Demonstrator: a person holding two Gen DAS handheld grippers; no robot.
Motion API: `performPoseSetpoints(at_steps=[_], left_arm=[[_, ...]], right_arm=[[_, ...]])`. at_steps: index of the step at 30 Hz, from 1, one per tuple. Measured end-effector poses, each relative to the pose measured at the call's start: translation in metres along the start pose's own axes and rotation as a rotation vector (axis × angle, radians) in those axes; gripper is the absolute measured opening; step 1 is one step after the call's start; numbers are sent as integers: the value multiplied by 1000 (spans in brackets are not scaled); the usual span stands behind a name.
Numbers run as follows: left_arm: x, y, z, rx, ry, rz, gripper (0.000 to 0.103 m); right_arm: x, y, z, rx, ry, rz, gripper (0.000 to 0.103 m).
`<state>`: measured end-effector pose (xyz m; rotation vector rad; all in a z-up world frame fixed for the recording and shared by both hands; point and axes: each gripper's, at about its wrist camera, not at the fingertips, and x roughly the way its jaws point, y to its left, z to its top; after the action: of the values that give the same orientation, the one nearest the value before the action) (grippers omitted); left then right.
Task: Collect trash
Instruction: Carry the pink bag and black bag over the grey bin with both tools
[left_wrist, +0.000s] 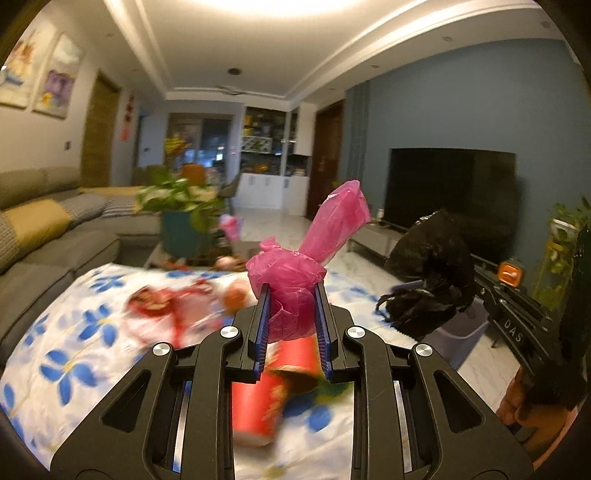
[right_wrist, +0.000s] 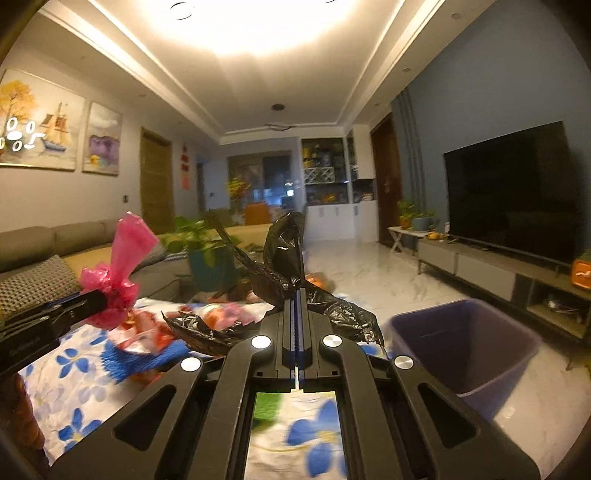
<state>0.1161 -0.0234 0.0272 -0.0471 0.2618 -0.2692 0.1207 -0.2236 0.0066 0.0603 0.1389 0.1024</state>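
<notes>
My left gripper (left_wrist: 293, 291) is shut on a crumpled pink plastic bag (left_wrist: 295, 273), whose loose end sticks up above the jaws; the same pink bag (right_wrist: 118, 273) shows at the left of the right wrist view. My right gripper (right_wrist: 297, 295) is shut on a crumpled black plastic bag (right_wrist: 284, 254), which spreads out on both sides of the fingers. In the left wrist view that black bag (left_wrist: 432, 273) hangs at the right. A red paper cup (left_wrist: 273, 387) lies on the flowered cloth (left_wrist: 66, 354) under the left gripper.
A purple bin (right_wrist: 465, 343) stands open on the pale floor to the right of the table. More blurred red and orange litter (left_wrist: 166, 306) lies on the cloth. A potted plant (left_wrist: 184, 221), a grey sofa (left_wrist: 44, 229) and a TV (right_wrist: 513, 195) on its low cabinet surround the table.
</notes>
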Motion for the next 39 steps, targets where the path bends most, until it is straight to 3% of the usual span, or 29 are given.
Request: performPoseSetpoints(at_steps=[10,15,27,39], left_arm=[[77,-79,22,29,-16,-164,22],[130,-121,20,45,-25,-215,22],[230,-171,1,48,54,-335,22],[263,-195,-15,79,75,-400,23]], right_arm=[[-1,-88,12,51,-55,-257,2],[12,-124,11,82,-54,-340,2],[51,-163,-2,89,-23,-443,2],[71,-183,-10,135,2,-431,2]])
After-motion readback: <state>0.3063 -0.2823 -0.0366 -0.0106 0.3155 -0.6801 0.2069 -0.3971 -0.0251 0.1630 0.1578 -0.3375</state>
